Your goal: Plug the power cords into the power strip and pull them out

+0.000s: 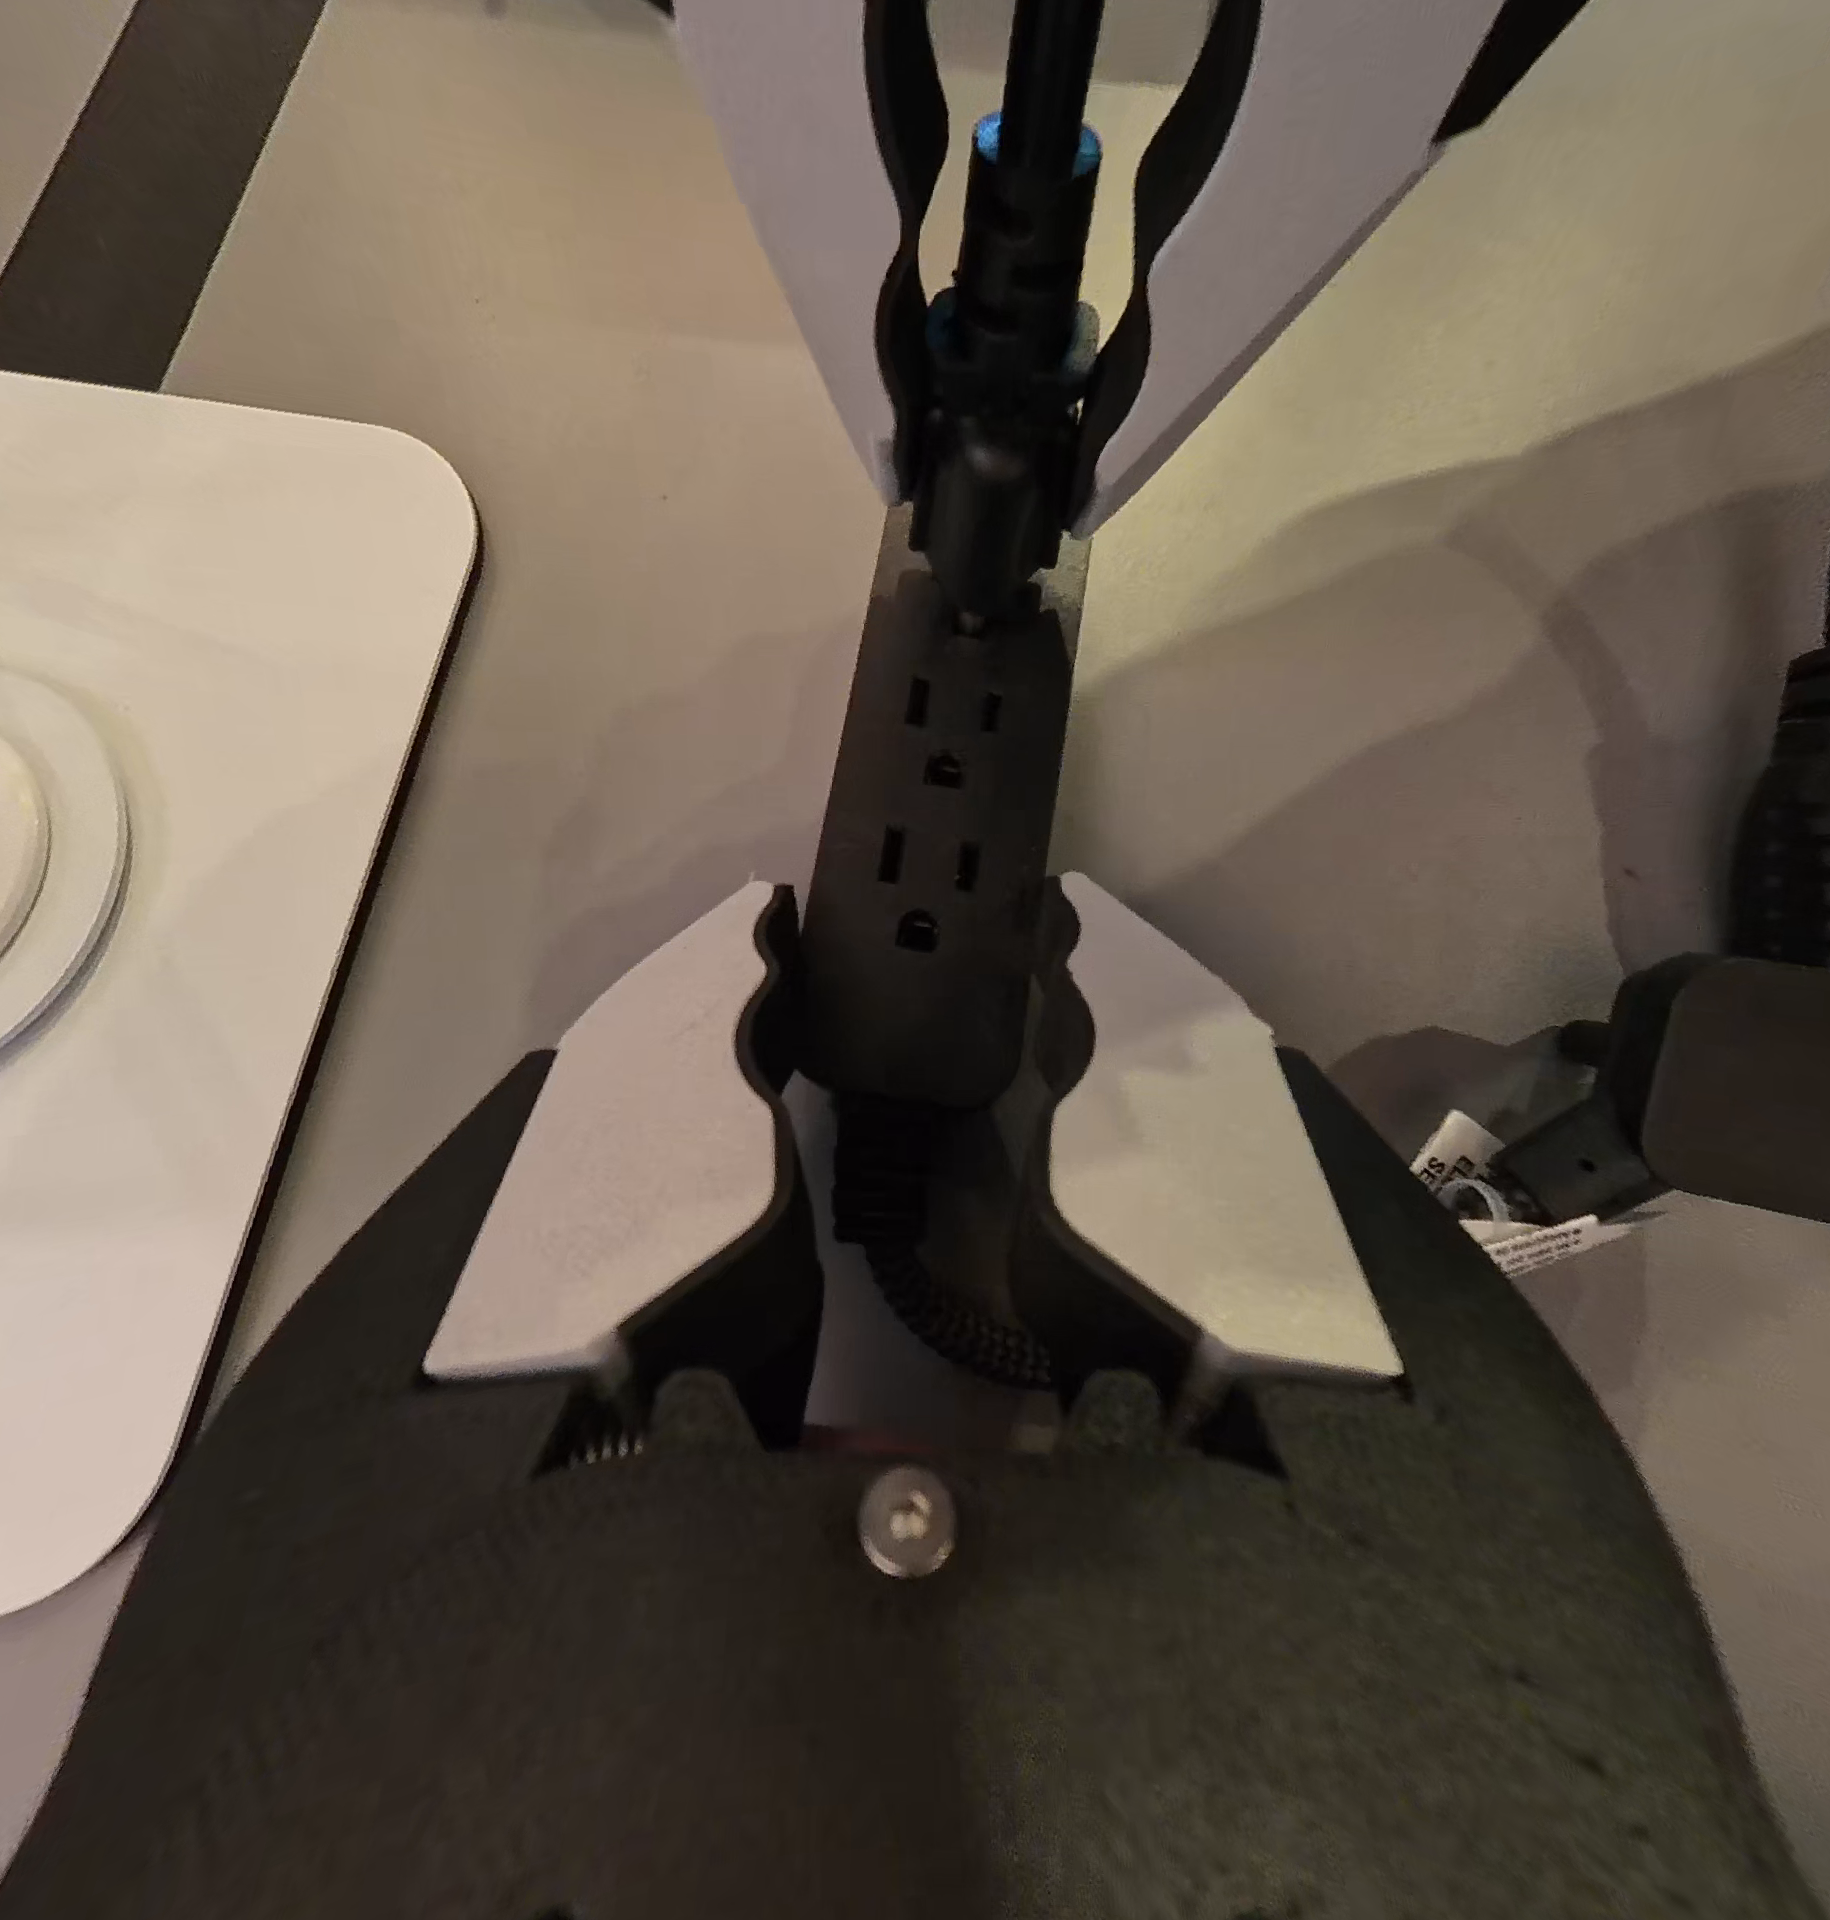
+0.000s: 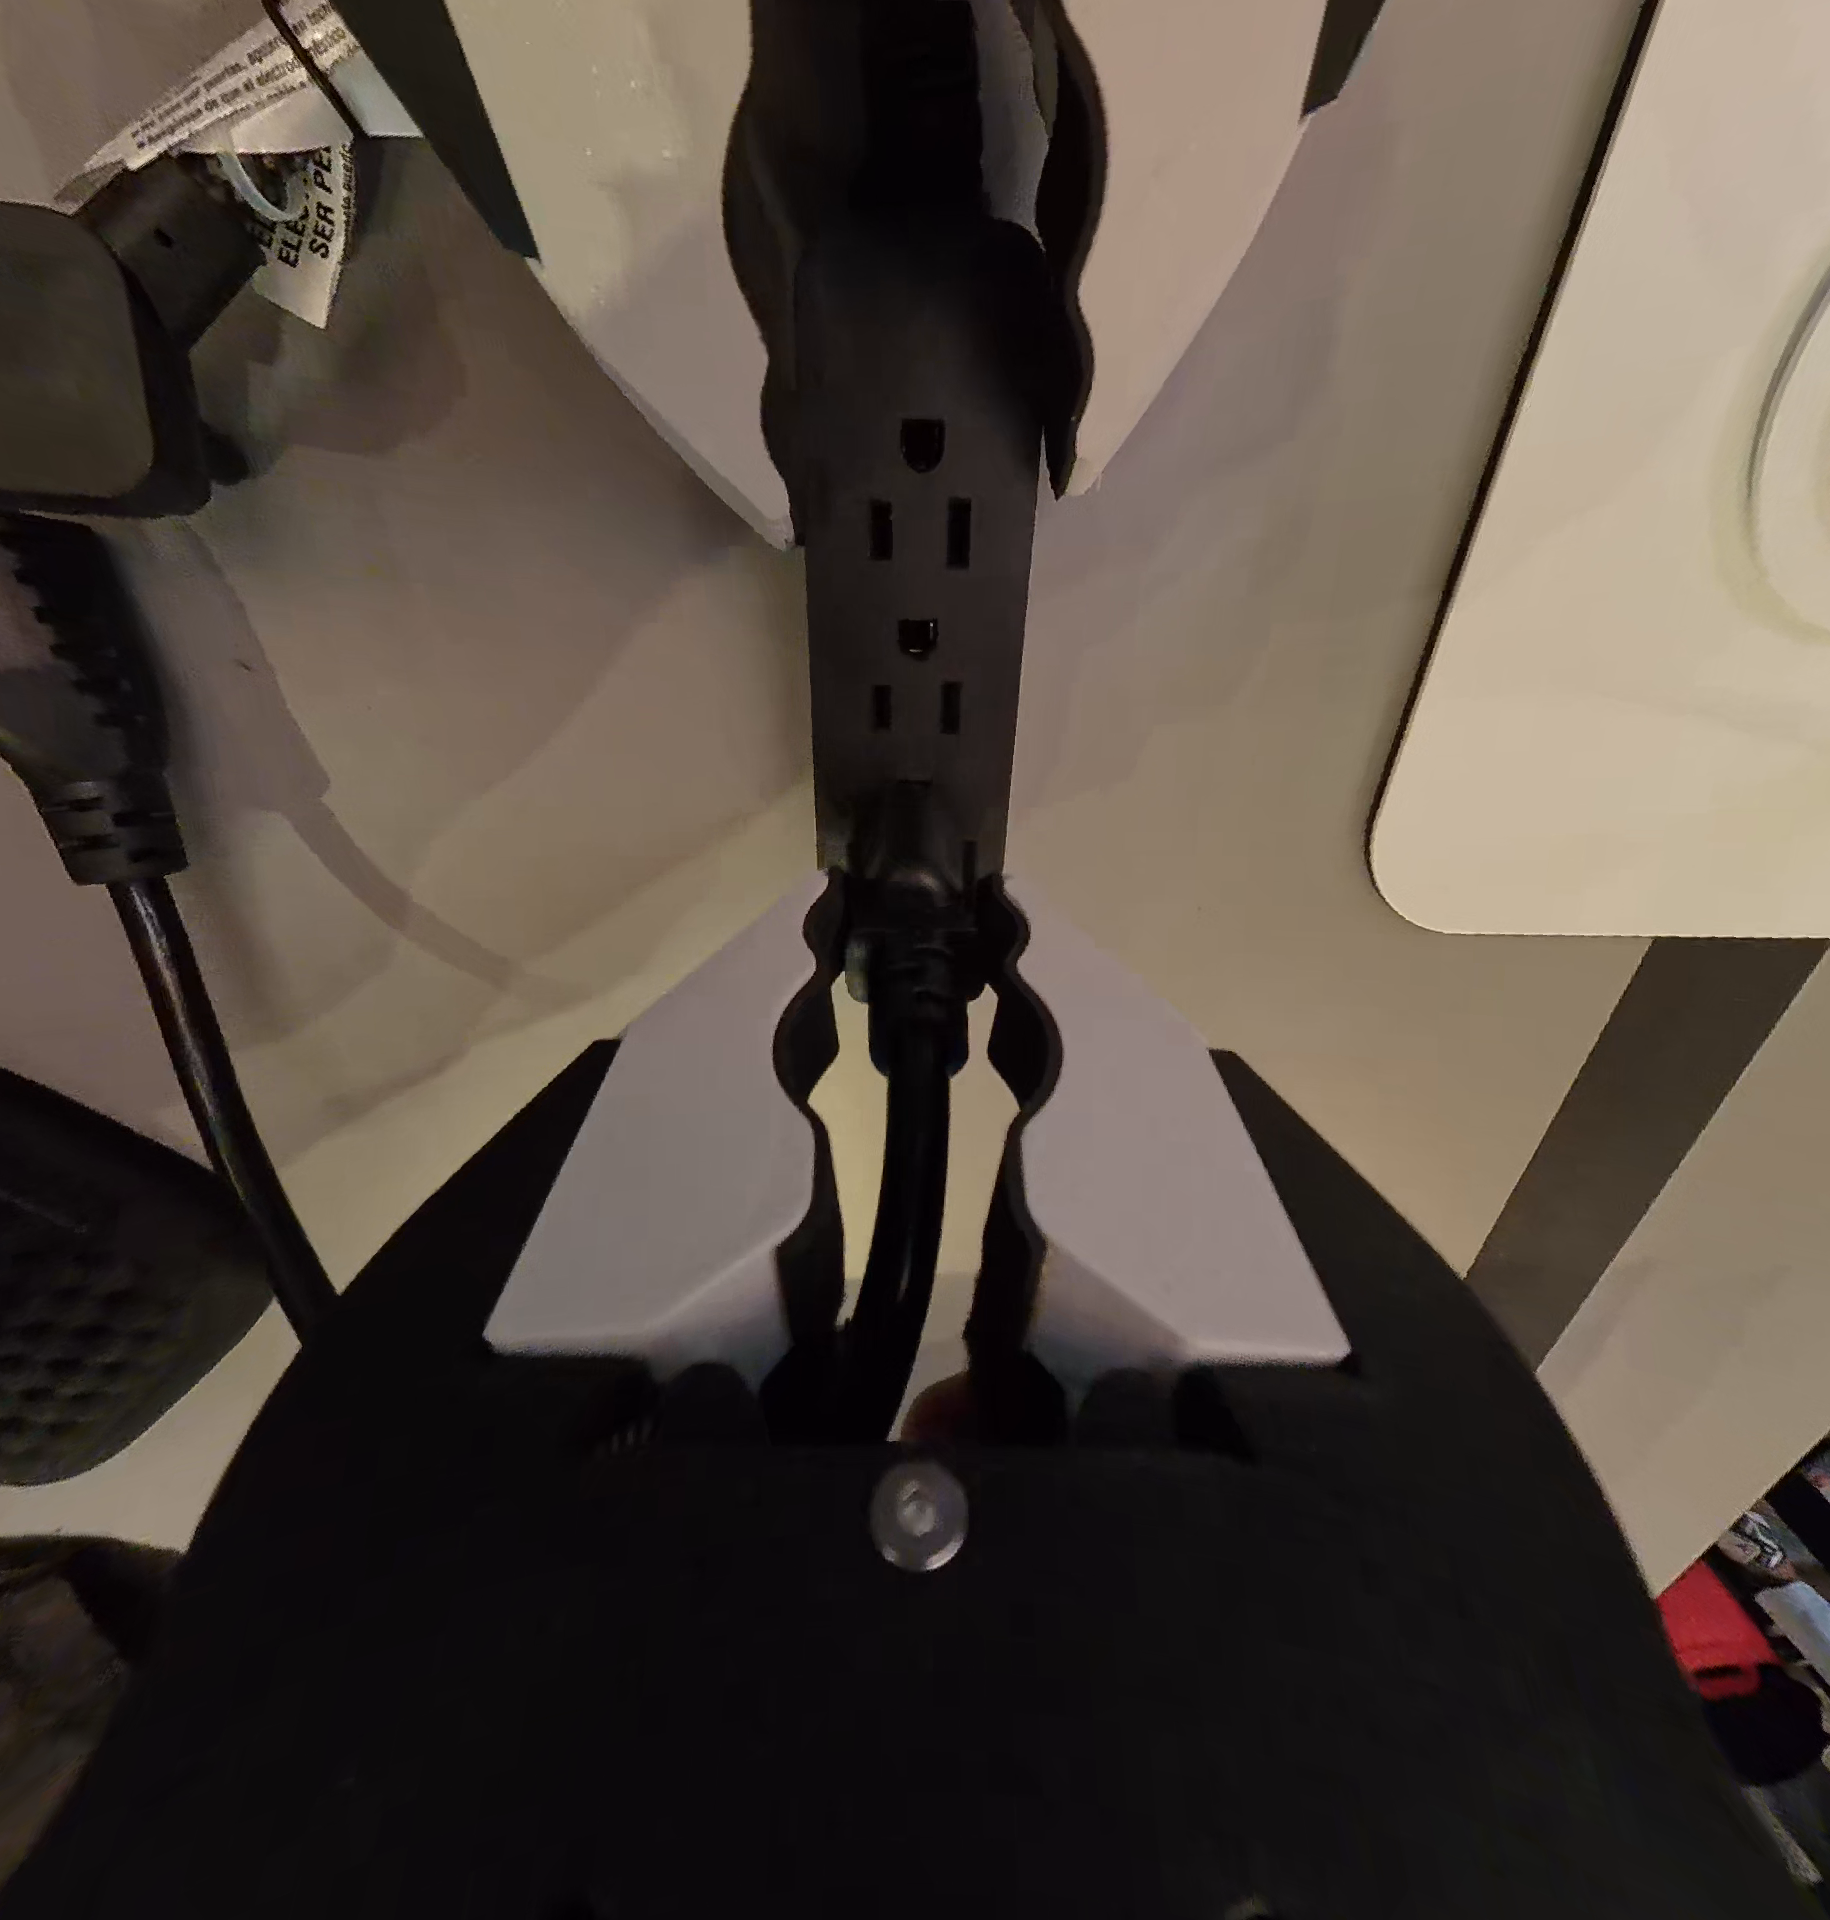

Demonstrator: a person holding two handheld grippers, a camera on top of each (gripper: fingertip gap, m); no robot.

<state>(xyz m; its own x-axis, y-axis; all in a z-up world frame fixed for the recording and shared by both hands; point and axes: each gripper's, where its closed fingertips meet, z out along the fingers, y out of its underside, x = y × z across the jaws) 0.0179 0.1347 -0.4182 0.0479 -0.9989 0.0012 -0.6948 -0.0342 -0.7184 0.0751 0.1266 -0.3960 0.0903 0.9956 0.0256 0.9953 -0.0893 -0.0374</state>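
A black power strip lies on the white table between the two grippers. My left gripper is shut on its cord end, where a braided cord leaves it. My right gripper is shut on a black plug that sits at the strip's far outlet, its cord running back between the fingers. In the left wrist view the right gripper holds that plug at the top. Two outlets in between are open. In the right wrist view the left gripper shows at the top.
A white board with rounded corners lies to the left of the strip; it also shows in the right wrist view. A second black plug and power brick with white tags lie to the right, also visible in the right wrist view. My right fingertips sit around 7 centimetres from my left ones.
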